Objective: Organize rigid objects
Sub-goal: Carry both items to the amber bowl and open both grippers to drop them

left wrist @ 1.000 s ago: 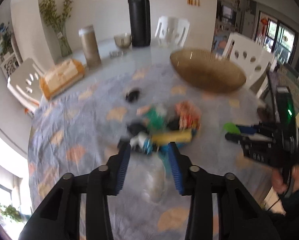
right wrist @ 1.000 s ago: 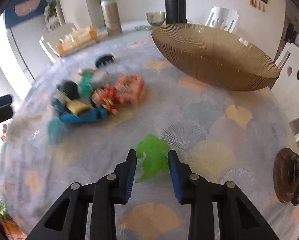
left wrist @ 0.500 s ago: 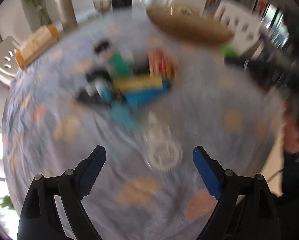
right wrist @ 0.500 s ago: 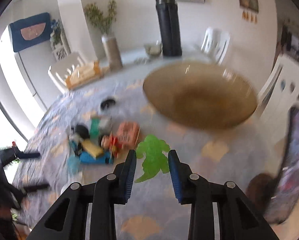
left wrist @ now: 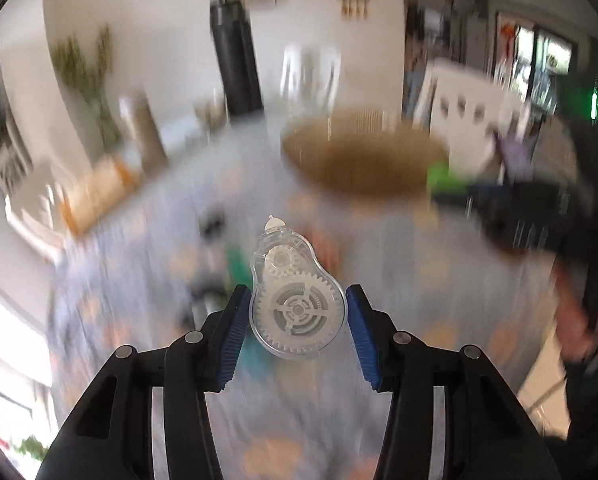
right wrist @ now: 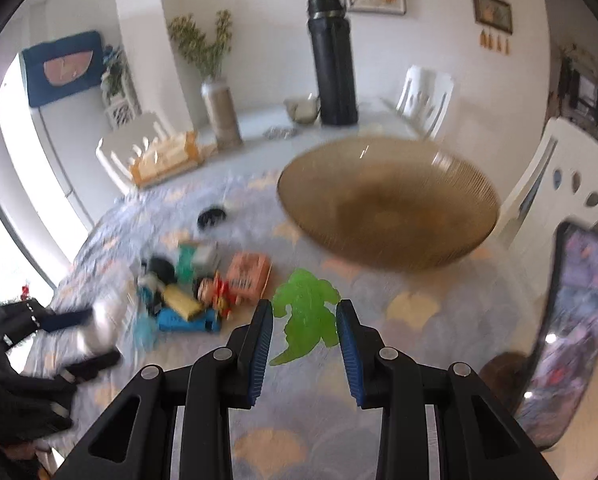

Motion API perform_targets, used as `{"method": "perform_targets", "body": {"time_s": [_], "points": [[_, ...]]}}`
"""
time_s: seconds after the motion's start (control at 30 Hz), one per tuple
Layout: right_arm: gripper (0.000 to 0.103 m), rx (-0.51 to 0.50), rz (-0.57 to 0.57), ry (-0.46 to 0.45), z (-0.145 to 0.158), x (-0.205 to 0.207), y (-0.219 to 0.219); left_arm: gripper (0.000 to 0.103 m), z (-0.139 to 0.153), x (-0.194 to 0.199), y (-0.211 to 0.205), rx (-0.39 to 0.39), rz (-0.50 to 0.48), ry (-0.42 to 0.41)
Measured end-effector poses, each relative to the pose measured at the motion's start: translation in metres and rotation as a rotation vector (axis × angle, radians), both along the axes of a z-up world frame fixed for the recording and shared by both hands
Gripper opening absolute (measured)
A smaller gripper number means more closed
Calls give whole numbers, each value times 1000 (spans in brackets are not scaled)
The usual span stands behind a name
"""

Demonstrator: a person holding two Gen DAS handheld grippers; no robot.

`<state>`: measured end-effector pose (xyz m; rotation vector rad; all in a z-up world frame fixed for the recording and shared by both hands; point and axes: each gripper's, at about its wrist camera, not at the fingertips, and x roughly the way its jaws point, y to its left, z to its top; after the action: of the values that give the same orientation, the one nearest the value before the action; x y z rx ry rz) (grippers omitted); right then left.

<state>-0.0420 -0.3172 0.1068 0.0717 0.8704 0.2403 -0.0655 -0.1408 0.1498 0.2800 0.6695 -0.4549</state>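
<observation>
In the left wrist view, the left gripper (left wrist: 298,322) has its jaws closing on a clear correction-tape dispenser (left wrist: 295,306), whose white gears show through the shell; both blue pads sit against its sides, and it stands sharp at lower centre while everything behind is smeared. Only this view shows the dispenser clearly. The amber glass bowl (left wrist: 363,158) is a brown blur in the upper middle, with the right gripper (left wrist: 451,184) a dark shape at the right edge carrying a spot of green.

The right wrist view is clearer. The right gripper (right wrist: 303,334) is clamped on a flat green dinosaur figure (right wrist: 305,320) at lower centre, above the patterned tablecloth (right wrist: 399,420). The bowl (right wrist: 387,204) sits in the upper right. A pile of small toys (right wrist: 203,288) lies left of centre, unreadable in the other view. The left gripper (right wrist: 79,336) shows blurred at the left edge. A black flask (right wrist: 333,62) stands at the top.
</observation>
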Motion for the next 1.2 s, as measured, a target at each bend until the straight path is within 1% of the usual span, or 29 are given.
{"method": "perform_targets", "body": {"time_s": [0.07, 0.1, 0.13, 0.2, 0.23, 0.3, 0.33, 0.4, 0.47, 0.53, 0.6, 0.7, 0.73, 0.77, 0.83, 0.87, 0.9, 0.97, 1.1, 1.2], "points": [[32, -5, -37, -27, 13, 8, -5, 46, 25, 23, -15, -47, -27, -56], [32, -18, -70, -41, 19, 14, -9, 46, 32, 33, -23, -64, -41, -58], [32, -27, -92, -52, 24, 19, -12, 46, 37, 48, -33, -76, -70, -37], [32, -58, -159, -51, 29, 34, -19, 46, 39, 71, -53, -98, -120, -13], [32, -57, -173, -42, 29, 41, -23, 46, 34, 84, -68, -88, -146, -17], [32, -56, -195, 3, 19, 59, -29, 46, 18, 101, -88, -73, -161, 8], [32, -50, -214, 45, 9, 70, -33, 46, 7, 110, -98, -70, -170, 31], [32, -55, -242, 99, -9, 85, -37, 46, -10, 121, -110, -73, -182, 51], [32, -74, -257, 124, -19, 91, -38, 46, -27, 129, -115, -80, -191, 61], [32, -94, -271, 139, -26, 94, -40, 46, -40, 138, -119, -84, -191, 98], [32, -106, -276, 146, -31, 95, -43, 46, -45, 141, -121, -92, -194, 117], [32, -112, -291, 162, -36, 97, -48, 46, -46, 141, -119, -96, -190, 119], [32, -109, -289, 168, -37, 96, -50, 48, -44, 139, -119, -89, -193, 111], [33, -104, -286, 177, -38, 96, -50, 52, -42, 135, -118, -82, -197, 101], [35, -95, -293, 186, -39, 95, -51, 66, -35, 130, -112, -85, -190, 82], [40, -88, -293, 185, -39, 94, -52, 68, -31, 128, -107, -102, -186, 79], [49, -75, -290, 179, -37, 91, -52, 69, -27, 126, -101, -125, -187, 82], [56, -76, -278, 155, -30, 85, -48, 69, -17, 118, -86, -169, -177, 90], [58, -104, -226, 103, -10, 67, -25, 69, 3, 90, -44, -203, -121, 56], [61, -53, -157, 74, 3, 50, -8, 70, 21, 63, 4, -223, -38, 24]]}}
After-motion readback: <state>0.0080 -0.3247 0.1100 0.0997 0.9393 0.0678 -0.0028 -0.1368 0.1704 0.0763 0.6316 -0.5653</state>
